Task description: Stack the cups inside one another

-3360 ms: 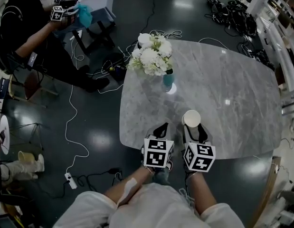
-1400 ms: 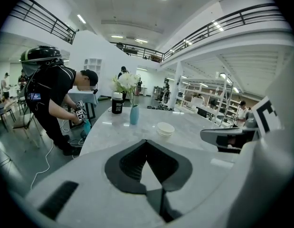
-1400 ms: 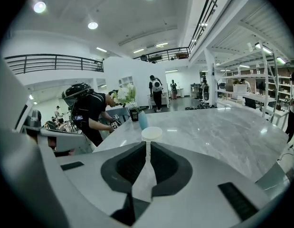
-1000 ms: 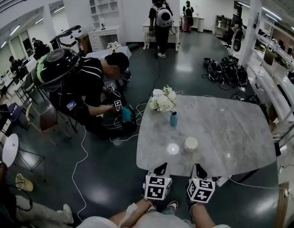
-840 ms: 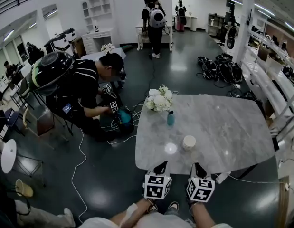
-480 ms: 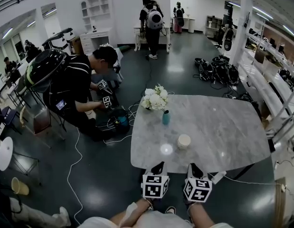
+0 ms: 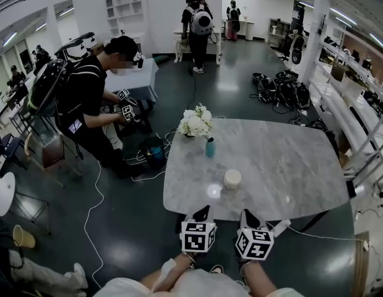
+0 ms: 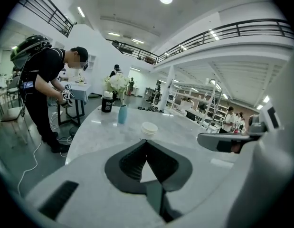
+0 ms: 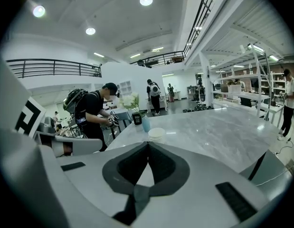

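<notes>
A stack of white paper cups (image 7: 232, 178) stands upright on the grey marble table (image 7: 284, 159), alone and untouched. The same stack shows as cups (image 8: 149, 128) ahead of my left jaws and cups (image 9: 156, 134) ahead of my right jaws. My left gripper (image 7: 202, 213) and right gripper (image 7: 245, 216) hover side by side at the table's near edge, well short of the cups. The left gripper (image 8: 147, 141) has its tips touching and holds nothing. The right gripper (image 9: 147, 144) has just been closing and is shut, with nothing between its jaws.
A blue vase (image 7: 210, 147) of white flowers (image 7: 195, 124) stands at the table's far left, beyond the cups. A dark jar (image 8: 107, 102) sits behind it. A person (image 7: 86, 98) with grippers stands left of the table among floor cables (image 7: 95, 190).
The view has drawn back from the table, so the cups lie farther from both grippers; earlier the right gripper was at the cup stack. The person at left has stood up.
</notes>
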`<action>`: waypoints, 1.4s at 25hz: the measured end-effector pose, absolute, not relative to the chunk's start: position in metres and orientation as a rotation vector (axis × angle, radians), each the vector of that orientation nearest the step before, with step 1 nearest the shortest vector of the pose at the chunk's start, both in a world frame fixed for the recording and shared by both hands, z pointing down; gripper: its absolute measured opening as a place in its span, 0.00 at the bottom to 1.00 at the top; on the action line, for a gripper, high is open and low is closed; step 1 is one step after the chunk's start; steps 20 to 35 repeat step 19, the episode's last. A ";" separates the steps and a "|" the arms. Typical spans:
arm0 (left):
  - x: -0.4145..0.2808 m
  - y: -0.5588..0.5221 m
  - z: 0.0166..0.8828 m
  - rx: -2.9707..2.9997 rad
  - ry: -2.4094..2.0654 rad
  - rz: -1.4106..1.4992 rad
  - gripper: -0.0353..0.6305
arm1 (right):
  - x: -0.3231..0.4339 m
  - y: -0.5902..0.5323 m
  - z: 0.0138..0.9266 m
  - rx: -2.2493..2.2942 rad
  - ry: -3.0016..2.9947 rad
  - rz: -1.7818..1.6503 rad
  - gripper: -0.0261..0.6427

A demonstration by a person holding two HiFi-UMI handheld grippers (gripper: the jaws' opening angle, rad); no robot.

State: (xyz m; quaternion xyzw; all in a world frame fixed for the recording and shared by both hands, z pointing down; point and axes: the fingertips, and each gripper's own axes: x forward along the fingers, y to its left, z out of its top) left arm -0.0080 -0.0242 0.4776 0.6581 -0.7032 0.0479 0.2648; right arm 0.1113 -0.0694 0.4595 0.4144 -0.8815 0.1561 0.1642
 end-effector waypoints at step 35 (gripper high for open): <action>0.002 -0.027 0.475 1.781 -1.929 0.178 0.05 | 0.119 -0.076 0.458 1.142 -2.531 0.461 0.05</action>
